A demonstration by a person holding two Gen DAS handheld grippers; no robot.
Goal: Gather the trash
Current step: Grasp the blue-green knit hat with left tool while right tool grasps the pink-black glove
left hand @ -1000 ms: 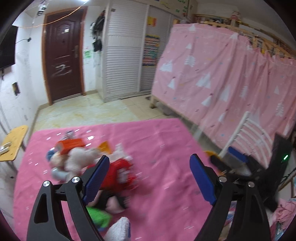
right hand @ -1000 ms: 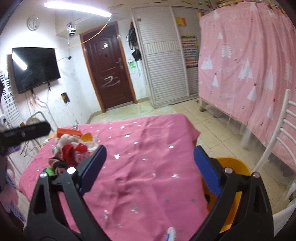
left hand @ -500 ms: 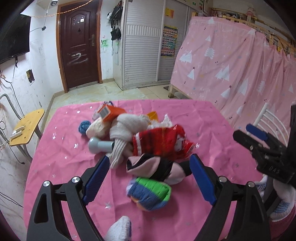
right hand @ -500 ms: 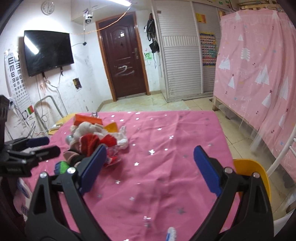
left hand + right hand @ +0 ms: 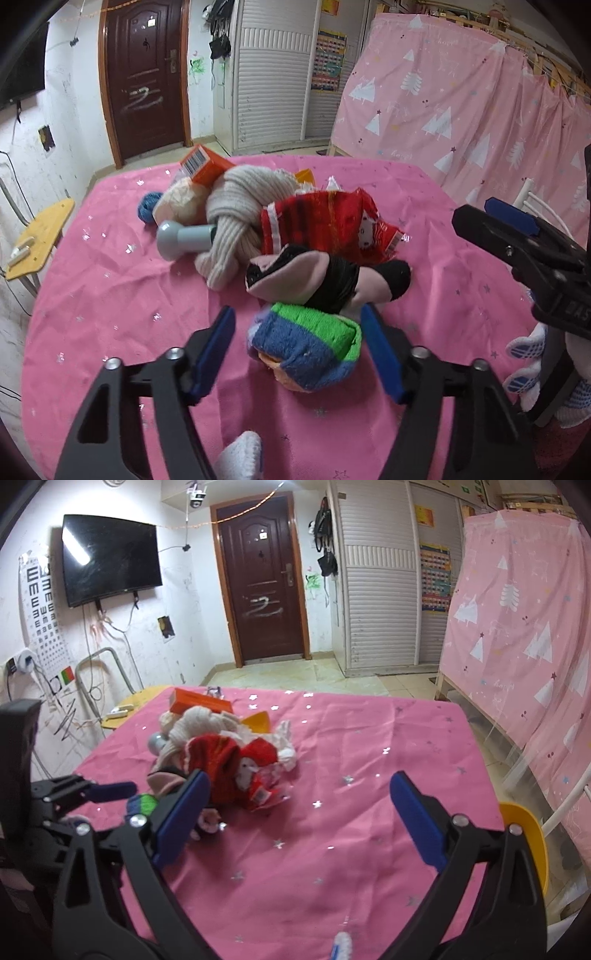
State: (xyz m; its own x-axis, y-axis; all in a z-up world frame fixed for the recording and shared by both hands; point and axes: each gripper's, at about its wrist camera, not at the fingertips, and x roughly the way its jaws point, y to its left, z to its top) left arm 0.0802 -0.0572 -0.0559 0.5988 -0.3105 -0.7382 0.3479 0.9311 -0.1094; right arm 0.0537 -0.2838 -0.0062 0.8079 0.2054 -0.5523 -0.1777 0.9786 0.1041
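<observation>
Bare pink tablecloth (image 5: 369, 775) beside trash pile (image 5: 225, 757)

desk cloth (image 5: 110, 295) is matt pink fabric, creased, with shiny foil-looking stars; striped sock (image 5: 306, 341) looks like fuzzy terry; beige sock (image 5: 240, 206) is chunky ribbed knit; red wrapper (image 5: 332, 225) is crinkly glossy plastic; orange box (image 5: 205, 166) is smooth card; fingers (image 5: 216, 354) are matt blue pads on black plastic

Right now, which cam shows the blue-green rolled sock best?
Left wrist. The blue-green rolled sock sits unobstructed between the open left gripper fingers. Right wrist shows only a sliver of it, mostly hidden behind that camera's own left finger.
</observation>
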